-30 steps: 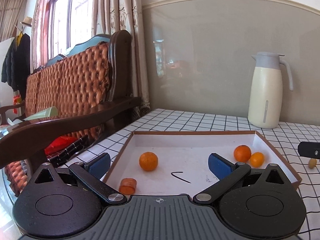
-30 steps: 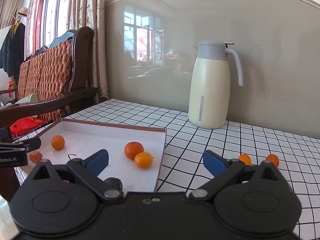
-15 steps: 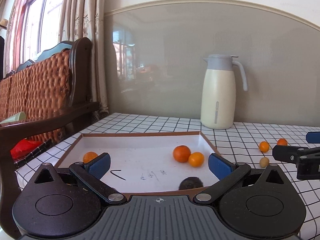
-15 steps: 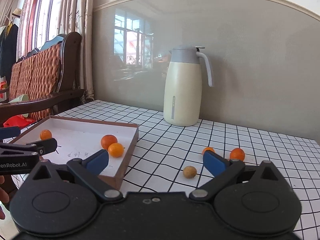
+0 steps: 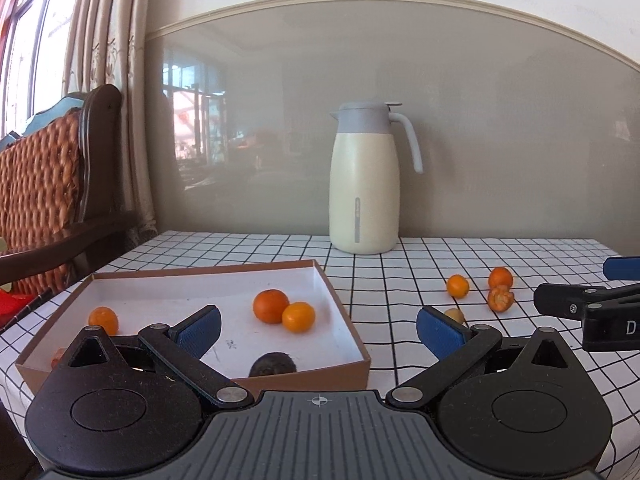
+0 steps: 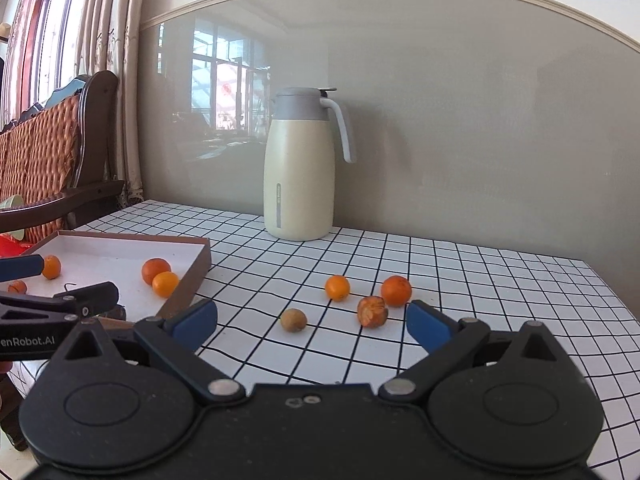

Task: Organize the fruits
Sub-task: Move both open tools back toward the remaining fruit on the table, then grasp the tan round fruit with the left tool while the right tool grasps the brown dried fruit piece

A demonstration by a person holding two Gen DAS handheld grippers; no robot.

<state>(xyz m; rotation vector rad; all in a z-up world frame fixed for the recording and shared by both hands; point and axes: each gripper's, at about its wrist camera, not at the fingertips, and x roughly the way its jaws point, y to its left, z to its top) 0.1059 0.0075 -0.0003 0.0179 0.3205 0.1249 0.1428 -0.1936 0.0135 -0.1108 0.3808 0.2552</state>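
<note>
I have both tools up off the worktop (image 6: 460,280) with nothing in them; the right hand-held gripper (image 6: 312,320) stands wide open and empty, and the left hand-held gripper (image 5: 318,326) is spread just as wide, also empty. The landmark I steer by is the shallow box (image 5: 344,316); in it lie a lone orange (image 5: 103,320) by its left wall, a touching pair of oranges (image 5: 284,310) toward its right wall, and a dark fruit (image 5: 272,365) against its near wall. Out on the worktop, to the right of the box, four pieces remain loose: a small brownish fruit (image 6: 293,319) nearest the box, an orange (image 6: 337,287) beyond it, a wrinkled orange piece (image 6: 372,311), and a round orange (image 6: 396,290) touching or almost touching that piece. I judge I am between picks, lining up the next one; the right tool faces the loose group, so the next move would be to lower it over one fruit, probably the brownish one or the wrinkled piece, with a finger on each side; closing gently matters, since round fruit can roll away.
</note>
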